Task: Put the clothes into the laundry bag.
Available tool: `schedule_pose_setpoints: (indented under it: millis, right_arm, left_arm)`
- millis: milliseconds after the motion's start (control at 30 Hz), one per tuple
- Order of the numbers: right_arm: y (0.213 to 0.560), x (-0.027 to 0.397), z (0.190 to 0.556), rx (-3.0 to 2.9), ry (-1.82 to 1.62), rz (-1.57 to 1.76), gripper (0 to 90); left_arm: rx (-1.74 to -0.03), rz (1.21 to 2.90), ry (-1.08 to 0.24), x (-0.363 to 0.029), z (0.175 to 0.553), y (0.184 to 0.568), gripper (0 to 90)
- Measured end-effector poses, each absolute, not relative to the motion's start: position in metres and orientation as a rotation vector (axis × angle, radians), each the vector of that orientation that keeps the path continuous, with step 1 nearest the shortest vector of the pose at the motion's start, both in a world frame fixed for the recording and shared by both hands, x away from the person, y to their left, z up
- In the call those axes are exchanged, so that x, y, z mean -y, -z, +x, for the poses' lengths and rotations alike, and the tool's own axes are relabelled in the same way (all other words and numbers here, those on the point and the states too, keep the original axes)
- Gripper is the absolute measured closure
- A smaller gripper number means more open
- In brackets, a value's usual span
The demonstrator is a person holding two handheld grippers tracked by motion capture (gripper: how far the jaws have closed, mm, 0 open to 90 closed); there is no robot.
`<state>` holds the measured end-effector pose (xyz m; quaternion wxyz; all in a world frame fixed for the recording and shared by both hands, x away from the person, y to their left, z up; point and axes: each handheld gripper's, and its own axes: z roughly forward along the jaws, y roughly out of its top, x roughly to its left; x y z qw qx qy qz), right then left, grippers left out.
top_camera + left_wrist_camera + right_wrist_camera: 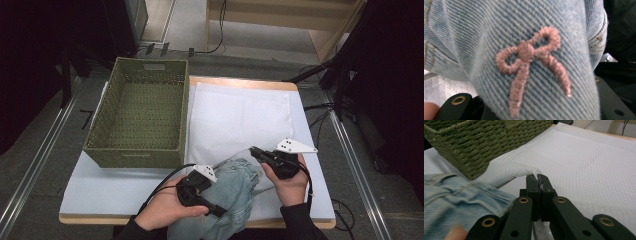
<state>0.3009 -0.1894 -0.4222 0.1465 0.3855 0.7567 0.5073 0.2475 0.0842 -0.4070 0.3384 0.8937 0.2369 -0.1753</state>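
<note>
A bunched pair of light blue jeans [235, 192] lies at the table's front edge. My left gripper [219, 209] is shut on it from the left. In the left gripper view the denim [529, 37] bulges between the jaws and bears a pink embroidered bow [531, 65]. A white mesh cloth [240, 115] is spread over the middle of the table. My right gripper [253, 150] is shut on its near edge. In the right gripper view the mesh [599, 165] rises in a fold to the closed fingertips of the right gripper [537, 178], with the jeans [461, 200] just to their left.
A green woven basket [132, 152] stands at the back left, close beside the mesh cloth; its wall [486, 142] is also in the right gripper view. The white tabletop [110, 187] extends in front of it. Cables and stands line the floor at the right.
</note>
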Motion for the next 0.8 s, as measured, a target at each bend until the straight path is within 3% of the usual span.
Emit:
schedule_pose_setpoints:
  millis: [567,700,800]
  right_arm:
    - [0.398,0.175,0.284,-2.159,-1.502,1.003,90.0]
    - [0.397,0.175,0.284,-2.149,-1.494,1.01,90.0]
    - [0.397,0.176,0.284,-2.151,-1.519,1.015,90.0]
  left_arm:
    - [-0.801,2.16,0.49,-0.104,0.263,0.392,59.0]
    - [-0.881,2.18,0.413,-0.097,0.27,0.41,53.6]
    - [-0.905,2.204,0.427,-0.089,0.271,0.424,52.4]
